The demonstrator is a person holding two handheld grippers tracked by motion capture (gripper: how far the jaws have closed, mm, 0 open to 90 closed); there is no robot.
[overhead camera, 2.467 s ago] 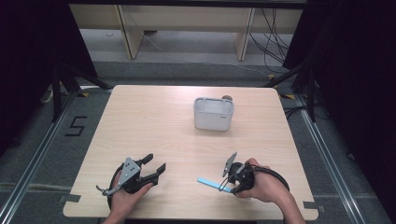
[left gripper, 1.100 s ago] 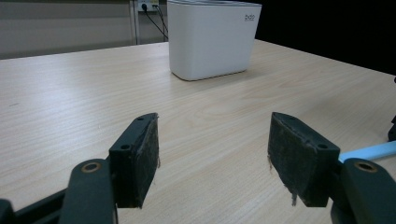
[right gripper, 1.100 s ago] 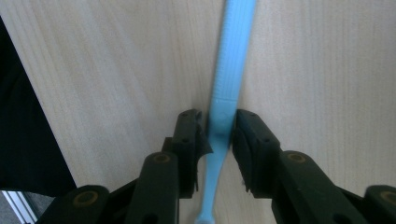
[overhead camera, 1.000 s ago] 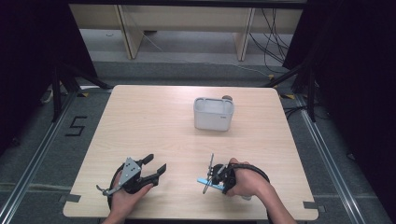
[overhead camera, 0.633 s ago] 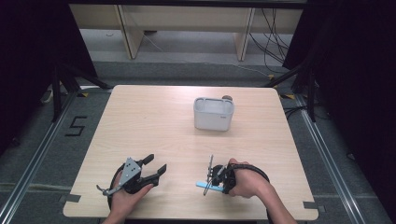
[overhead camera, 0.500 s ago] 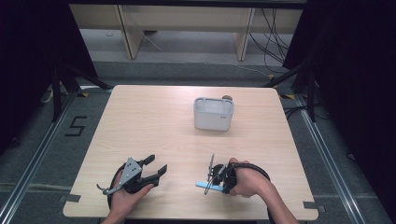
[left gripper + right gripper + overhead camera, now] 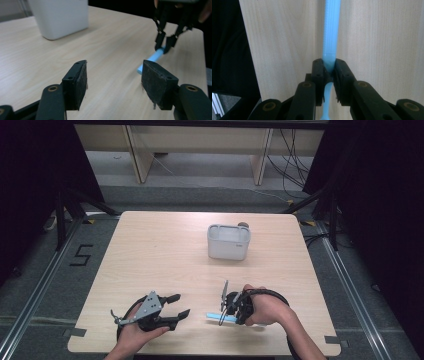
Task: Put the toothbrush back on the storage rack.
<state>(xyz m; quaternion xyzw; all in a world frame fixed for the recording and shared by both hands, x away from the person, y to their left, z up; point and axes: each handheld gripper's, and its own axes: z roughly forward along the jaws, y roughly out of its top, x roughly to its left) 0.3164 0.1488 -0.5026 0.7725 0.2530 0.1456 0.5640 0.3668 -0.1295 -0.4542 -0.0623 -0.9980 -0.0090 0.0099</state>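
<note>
Your right gripper [image 7: 223, 306] sits at the near edge of the light wooden table [image 7: 160, 255], a little right of centre, and its two black jaws are pinched together on a slim light-blue plastic stick [image 7: 216, 316] that lies flat on the wood. In the right gripper view the jaws press against both sides of that stick [image 7: 331, 32], which runs straight away from the tool along the grain, with a thinner stretch of it passing back between the jaws. Your left gripper [image 7: 180, 305] rests near the left of the near edge, held in your left hand [image 7: 134, 332], and its jaws stand well apart with only bare table between them. In the left gripper view your right gripper [image 7: 166, 40] comes down on the blue stick [image 7: 151, 59] at the far right. A white rectangular plastic container [image 7: 228, 241] stands towards the far side of the table, well apart from both tools, and something small and brownish peeks over its far right corner, too small to tell.
</note>
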